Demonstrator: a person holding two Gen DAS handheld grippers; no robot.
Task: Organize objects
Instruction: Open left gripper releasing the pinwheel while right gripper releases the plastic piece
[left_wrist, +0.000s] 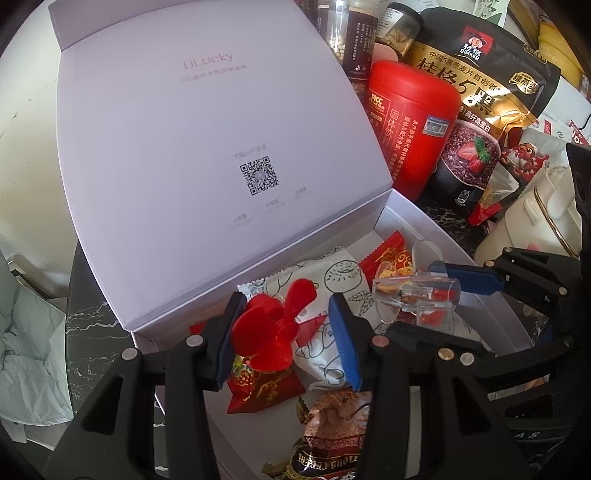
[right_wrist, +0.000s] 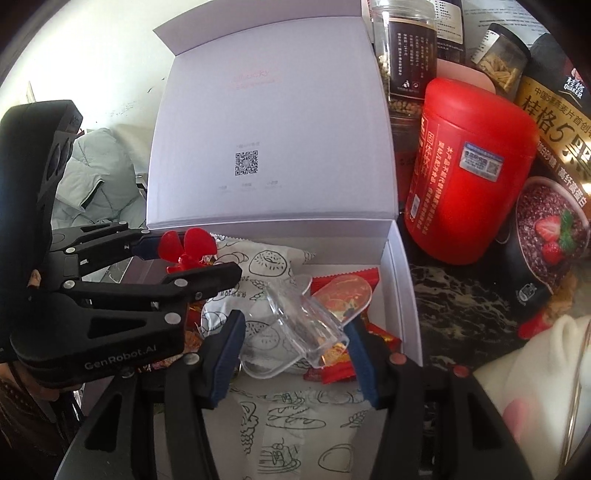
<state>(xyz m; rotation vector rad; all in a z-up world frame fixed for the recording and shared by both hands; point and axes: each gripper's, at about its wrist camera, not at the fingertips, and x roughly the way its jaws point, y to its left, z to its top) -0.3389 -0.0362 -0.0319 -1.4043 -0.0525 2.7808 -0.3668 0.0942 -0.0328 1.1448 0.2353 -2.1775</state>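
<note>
Left gripper (left_wrist: 286, 332) holds a red fan (left_wrist: 271, 328), right gripper (right_wrist: 295, 354) a clear scoop (right_wrist: 306, 325); either could slip into the box (right_wrist: 400, 280).

Home: marble counter (right_wrist: 454, 295) crowded with oat bag (left_wrist: 480, 92), jars (right_wrist: 402, 48).

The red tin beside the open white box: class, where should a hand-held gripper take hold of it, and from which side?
Grip the red tin across its straight round body, below the domed lid, probably coming from the front. It stands nearly upright, close beside the white box, with jars behind and the oat bag on its other side, so only the front looks free.
</note>
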